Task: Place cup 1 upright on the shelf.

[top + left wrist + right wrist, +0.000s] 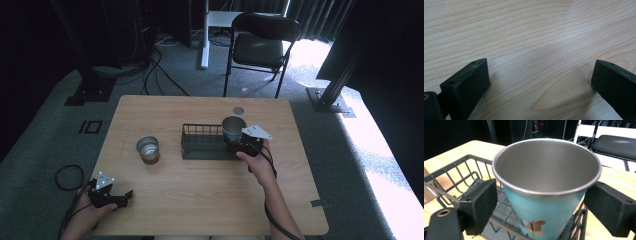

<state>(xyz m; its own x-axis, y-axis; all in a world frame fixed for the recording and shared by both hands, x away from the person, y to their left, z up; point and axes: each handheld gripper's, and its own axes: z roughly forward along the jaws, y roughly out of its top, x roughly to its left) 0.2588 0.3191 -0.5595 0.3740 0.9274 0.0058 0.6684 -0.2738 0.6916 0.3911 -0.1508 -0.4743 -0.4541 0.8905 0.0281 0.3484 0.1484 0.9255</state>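
Right claw (544,202) spread around blue cup (546,195) standing at wire basket's (202,145) right end, likely just set down, next calling for clean withdrawal; left claw (541,85) spread over bare surface (200,195).

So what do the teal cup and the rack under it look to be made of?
The teal cup looks like metal: brushed grey inside, a bright rolled rim, a glossy teal coat outside. The rack seems to be thin wire with a matte dark grey coating, judging by its open grid.
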